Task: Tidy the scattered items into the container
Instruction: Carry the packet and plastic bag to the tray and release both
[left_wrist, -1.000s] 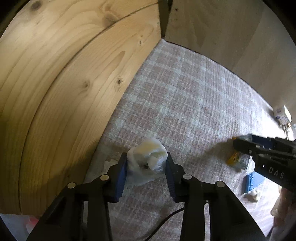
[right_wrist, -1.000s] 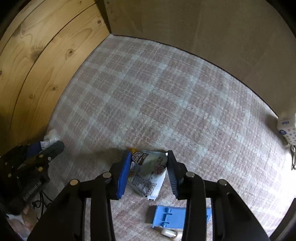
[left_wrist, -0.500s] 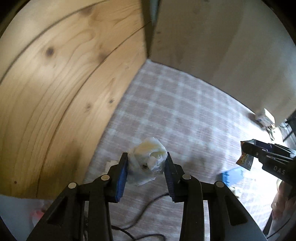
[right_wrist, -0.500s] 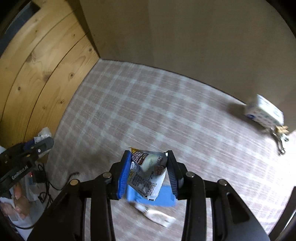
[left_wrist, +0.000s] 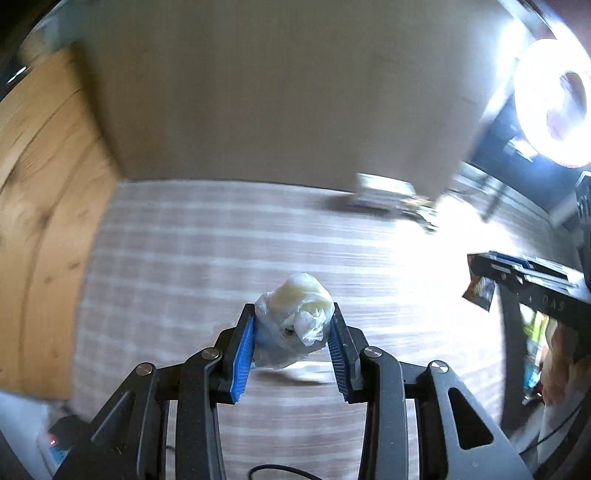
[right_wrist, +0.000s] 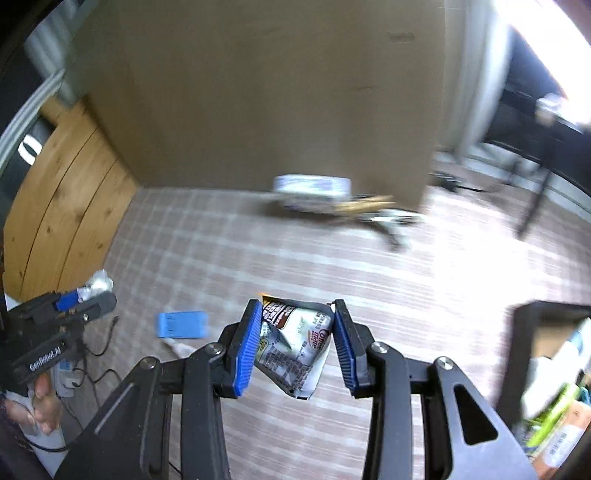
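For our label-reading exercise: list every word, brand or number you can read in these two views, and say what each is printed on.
"GenRobot.AI": on the black body of the left gripper, seen from the right wrist.
"Coffee mate", partly creased: on the crumpled silver sachet between the right gripper fingers.
Sachet small print: too small to read.
White box against the cardboard wall: blurred, unreadable.

Home room, checked carpet (right_wrist: 258, 258), pine panel (right_wrist: 66, 206), ring light (left_wrist: 554, 103)

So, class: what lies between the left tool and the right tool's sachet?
A flat blue plastic piece lies on the checked cloth, between the left tool and the sachet; the right wrist view shows it.
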